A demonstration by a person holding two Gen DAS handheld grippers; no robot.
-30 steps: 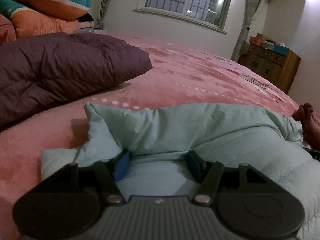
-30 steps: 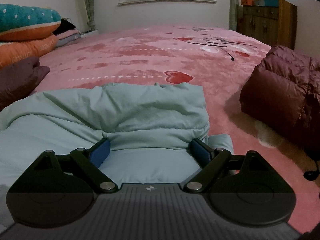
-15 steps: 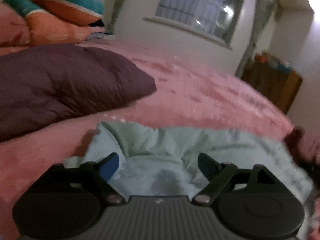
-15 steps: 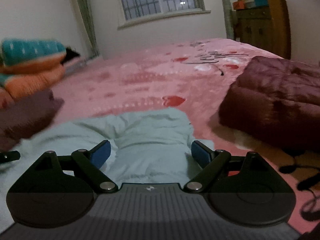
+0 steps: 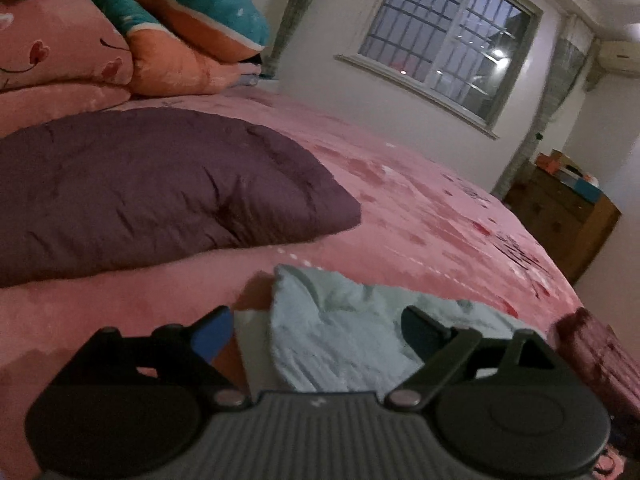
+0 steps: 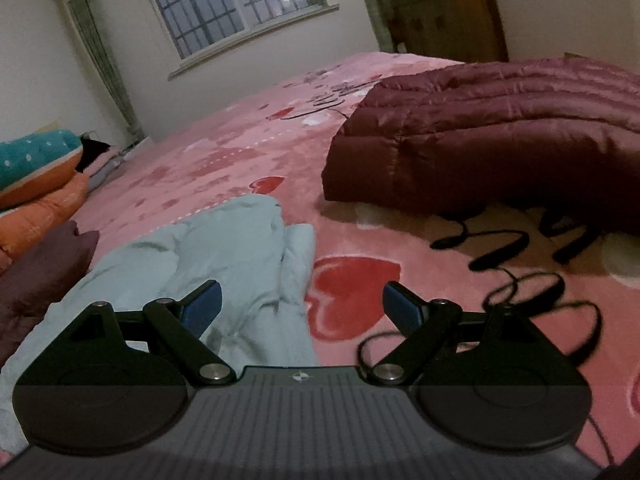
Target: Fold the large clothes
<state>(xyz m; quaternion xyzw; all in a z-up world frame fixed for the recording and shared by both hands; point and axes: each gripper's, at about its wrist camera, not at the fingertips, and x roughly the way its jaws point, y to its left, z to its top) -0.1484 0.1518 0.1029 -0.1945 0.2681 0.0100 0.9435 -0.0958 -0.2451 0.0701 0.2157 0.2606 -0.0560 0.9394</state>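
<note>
Both of my grippers have let go of the pale green padded jacket since a second ago. Back then my left fingers pinched a fold of its edge and my right fingers sat pressed into it; now the jacket lies on the pink bed cover by itself, bunched up and lower in both views, and both cameras sit higher and tilted.

My left gripper has just been opening its fingers, and they now stand wide apart. The jacket shows between them but below and beyond the tips; neither blue pad presses on it. Nothing is held.

My right gripper also stands with its fingers spread wide, holding nothing. The left fingertip hangs over the jacket's right edge, and the right fingertip over a red heart printed on the cover. Whether the left tip brushes the cloth I cannot tell.

The jacket lies near the front of the bed, between a dark purple quilted coat on the left and a maroon puffer coat on the right. Black cables loop over the cover just in front of the maroon coat. Orange and teal folded bedding is piled at the far left by the wall.
</note>
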